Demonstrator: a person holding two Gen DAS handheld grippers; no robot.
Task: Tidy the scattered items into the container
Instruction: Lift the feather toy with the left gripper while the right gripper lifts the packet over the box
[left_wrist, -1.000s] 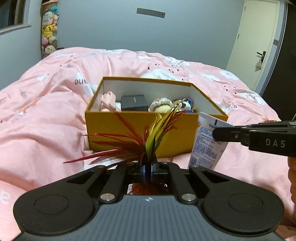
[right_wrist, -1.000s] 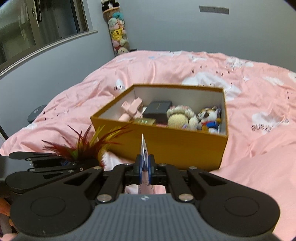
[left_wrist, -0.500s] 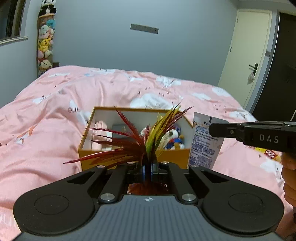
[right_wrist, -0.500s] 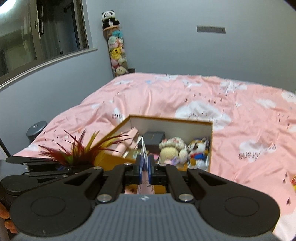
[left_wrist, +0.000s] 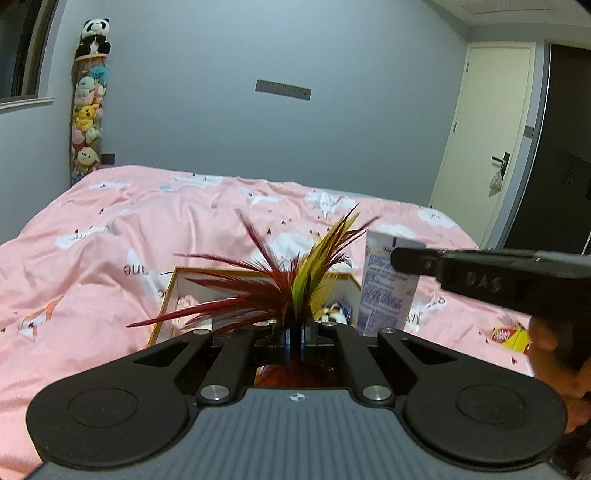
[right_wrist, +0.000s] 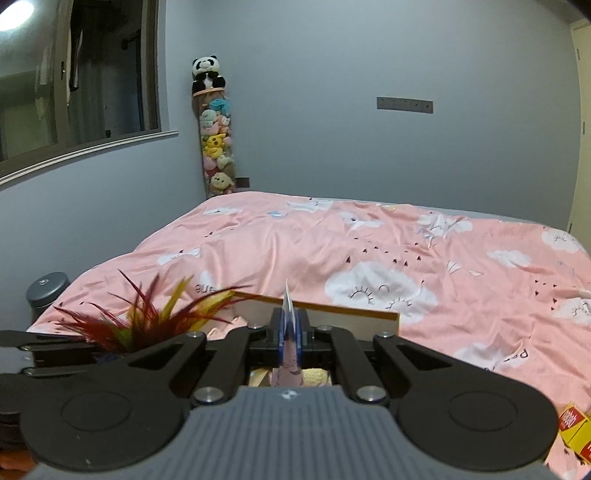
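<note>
My left gripper (left_wrist: 295, 332) is shut on a shuttlecock with red and yellow-green feathers (left_wrist: 280, 291), held up over the near side of the orange cardboard box (left_wrist: 164, 306). To its right, my right gripper (left_wrist: 399, 258) is shut on a white tube with blue print (left_wrist: 384, 295). In the right wrist view that tube (right_wrist: 287, 306) stands edge-on in my right gripper (right_wrist: 290, 332), just before the box's far rim (right_wrist: 340, 312). The feathers (right_wrist: 147, 317) and my left gripper (right_wrist: 99, 354) show at the left. Soft toys in the box are mostly hidden.
The box sits on a bed with a pink cloud-print duvet (left_wrist: 110, 236). A yellow and red packet (left_wrist: 511, 336) lies on the duvet at the right, also the packet (right_wrist: 572, 432) near the lower right corner. A hand (left_wrist: 546, 354) holds the right gripper. A grey wall stands behind.
Both grippers have risen with the shuttlecock and the tube still held. The box has slid down in both views and sits partly hidden under the fingers.
</note>
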